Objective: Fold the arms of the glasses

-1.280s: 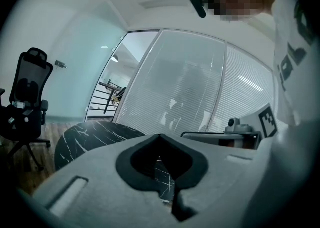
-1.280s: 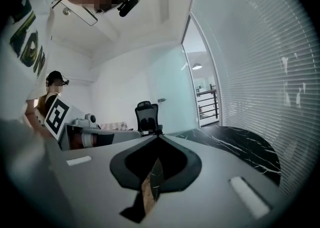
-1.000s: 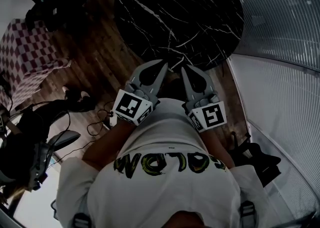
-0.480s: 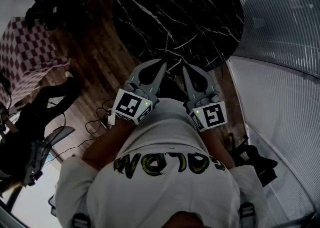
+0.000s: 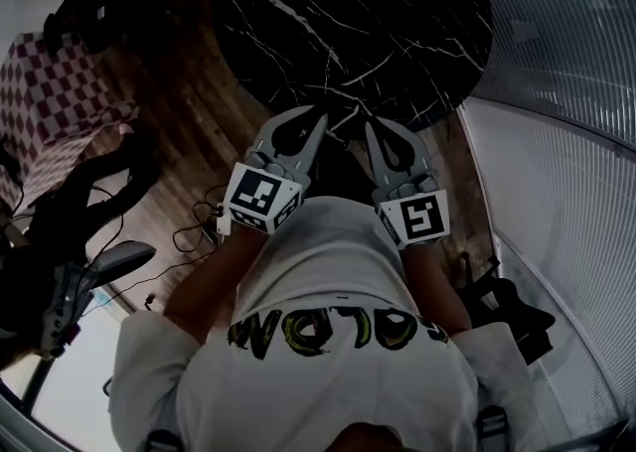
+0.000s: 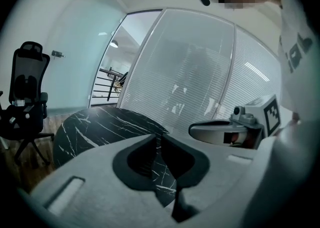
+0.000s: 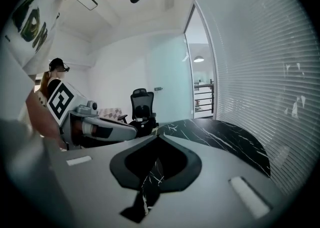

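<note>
Both grippers were held side by side over the near edge of the round black marble table (image 5: 378,23), pointing toward it and slightly downward, close to each other but not touching. The left gripper (image 5: 319,120) had its jaws opening: its own view showed a narrow slit between the tips with nothing in it, only the white-veined tabletop (image 6: 95,127) beyond. The right gripper (image 5: 369,127) had its jaws pressed together at the tips, and they pinched nothing; through the dark hollow behind the tips only the marble (image 7: 220,139) showed. Each gripper appeared in the other's view, the right gripper (image 6: 220,133) to the right of the table and the left gripper (image 7: 102,131) to its left. None of the three views showed where the glasses lay; the part of the tabletop in view was dark. A black office chair (image 7: 142,109) stood beyond the table's far side, a wall of slatted blinds (image 5: 566,73) curved round the table's right, and a checkered cover (image 5: 50,112) lay well left of the table on the wooden floor (image 5: 199,112)
</note>
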`<state>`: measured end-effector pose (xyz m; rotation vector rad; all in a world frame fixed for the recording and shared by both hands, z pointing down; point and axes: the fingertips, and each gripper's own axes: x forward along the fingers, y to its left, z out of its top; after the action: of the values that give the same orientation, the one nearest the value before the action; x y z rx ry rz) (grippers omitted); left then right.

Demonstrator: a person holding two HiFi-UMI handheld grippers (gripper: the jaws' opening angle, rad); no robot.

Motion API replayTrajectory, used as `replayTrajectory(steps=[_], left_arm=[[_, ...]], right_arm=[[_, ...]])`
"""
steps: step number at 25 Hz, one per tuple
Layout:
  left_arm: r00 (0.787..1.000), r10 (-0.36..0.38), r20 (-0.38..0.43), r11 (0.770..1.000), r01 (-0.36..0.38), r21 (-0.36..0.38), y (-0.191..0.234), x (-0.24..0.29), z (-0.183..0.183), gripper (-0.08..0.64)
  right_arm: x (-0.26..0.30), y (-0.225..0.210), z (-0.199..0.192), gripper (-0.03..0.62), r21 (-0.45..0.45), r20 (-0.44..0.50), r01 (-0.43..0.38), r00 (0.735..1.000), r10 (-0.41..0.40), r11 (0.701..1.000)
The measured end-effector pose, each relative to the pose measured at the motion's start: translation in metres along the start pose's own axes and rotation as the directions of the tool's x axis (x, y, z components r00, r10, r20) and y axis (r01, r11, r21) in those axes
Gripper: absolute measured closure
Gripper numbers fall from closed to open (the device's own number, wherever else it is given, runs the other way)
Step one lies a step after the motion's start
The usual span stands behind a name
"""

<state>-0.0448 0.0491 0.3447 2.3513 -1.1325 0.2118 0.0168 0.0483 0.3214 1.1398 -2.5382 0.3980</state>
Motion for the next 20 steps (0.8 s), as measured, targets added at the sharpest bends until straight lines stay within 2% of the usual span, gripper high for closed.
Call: replayTrajectory(steps=[6, 12, 20], left_arm=[[0.994, 0.018, -0.105, 1.0, -0.019, -0.007, 0.02, 0.031, -0.04, 0.497], [0.987, 0.037, -0.156, 0.999, -0.041, -0.023, 0.038, 0.053, -0.062, 0.488], [0.962, 0.043, -0.268, 0.998, -0.056, -0.04, 0.059, 0.075, -0.113, 0.453]], right_arm=[[0.01, -0.01, -0.047, 0.571, 0.005, -0.085, -0.015, 0.996, 0.015, 1.0], [0.021, -0.024, -0.085, 0.572, 0.019, -0.152, -0.014, 0.988, 0.016, 1.0], [0.041, -0.05, -0.13, 0.549, 0.026, -0.227, -0.004, 0.974, 0.01, 1.0]])
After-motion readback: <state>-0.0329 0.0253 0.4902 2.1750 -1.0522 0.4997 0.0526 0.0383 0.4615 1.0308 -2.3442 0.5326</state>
